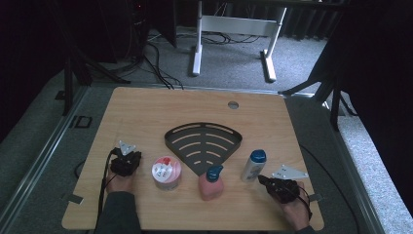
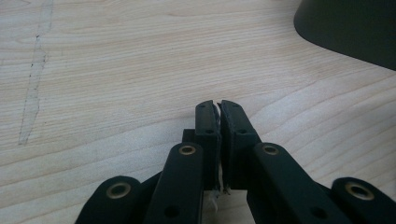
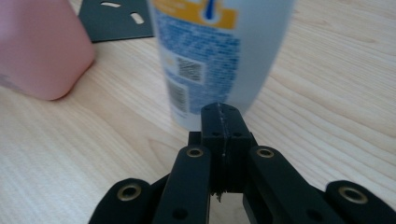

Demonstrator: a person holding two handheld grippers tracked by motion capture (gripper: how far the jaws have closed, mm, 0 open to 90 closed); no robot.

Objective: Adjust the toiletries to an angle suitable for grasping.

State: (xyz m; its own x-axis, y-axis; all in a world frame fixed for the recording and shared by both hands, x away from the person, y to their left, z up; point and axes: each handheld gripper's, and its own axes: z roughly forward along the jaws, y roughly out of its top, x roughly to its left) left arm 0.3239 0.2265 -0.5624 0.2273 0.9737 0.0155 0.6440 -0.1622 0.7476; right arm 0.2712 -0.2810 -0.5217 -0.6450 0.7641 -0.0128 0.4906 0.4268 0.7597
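The right hand-held gripper [image 1: 267, 181] sits low at the near right of the wooden surface [image 1: 146, 112], the person's hand behind it and the forearm coming in from the bottom edge; its jaws point up and left at the white bottle [image 1: 253, 165] with the blue cap. In the right gripper view the jaws are clenched together with nothing between them, their tips just short of the bottle's base [image 3: 219, 56] — whether they touch it cannot be told. The pink pump bottle [image 3: 42, 46] stands just to the left of it.

The left hand-held gripper [image 2: 218, 111] rests at the near left, wrist straight, jaws all but closed on nothing, aimed across bare wood. The pink-lidded tub [image 1: 166, 171] stands just beside it — the black fan-shaped rack [image 1: 202, 141] lies at the middle.
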